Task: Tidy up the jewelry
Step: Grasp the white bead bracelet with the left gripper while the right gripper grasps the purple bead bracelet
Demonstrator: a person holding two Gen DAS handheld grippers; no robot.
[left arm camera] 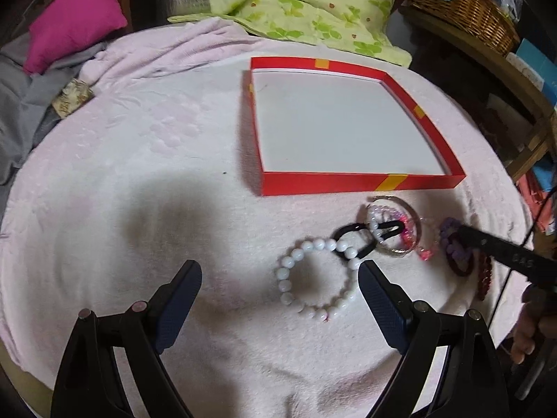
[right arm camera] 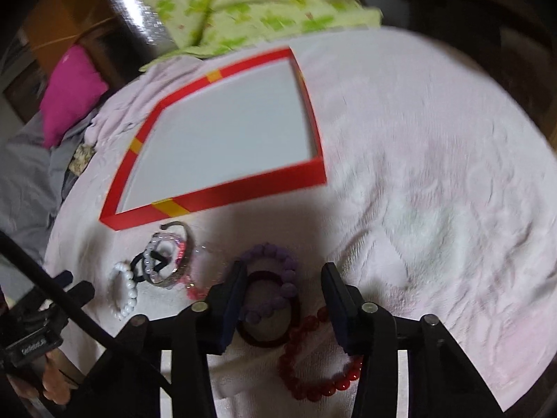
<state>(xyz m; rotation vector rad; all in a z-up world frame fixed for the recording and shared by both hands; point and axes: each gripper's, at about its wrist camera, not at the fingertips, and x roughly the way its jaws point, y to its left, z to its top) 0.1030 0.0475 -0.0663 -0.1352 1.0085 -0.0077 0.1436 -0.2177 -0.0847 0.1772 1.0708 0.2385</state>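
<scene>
Our left gripper [left arm camera: 280, 271] gapes wide over the white bead bracelet [left arm camera: 318, 278]; our right gripper [right arm camera: 283, 275], also open and empty, straddles the purple bead bracelet [right arm camera: 278, 278].

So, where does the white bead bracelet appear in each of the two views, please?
Left wrist view: the white bead bracelet lies low and right of centre, just ahead of the open left gripper.
Right wrist view: the same bracelet is at lower left, small, left of the open right gripper.
Shared landmark: the red box lies beyond it in both views, on the pink blanket.
</scene>
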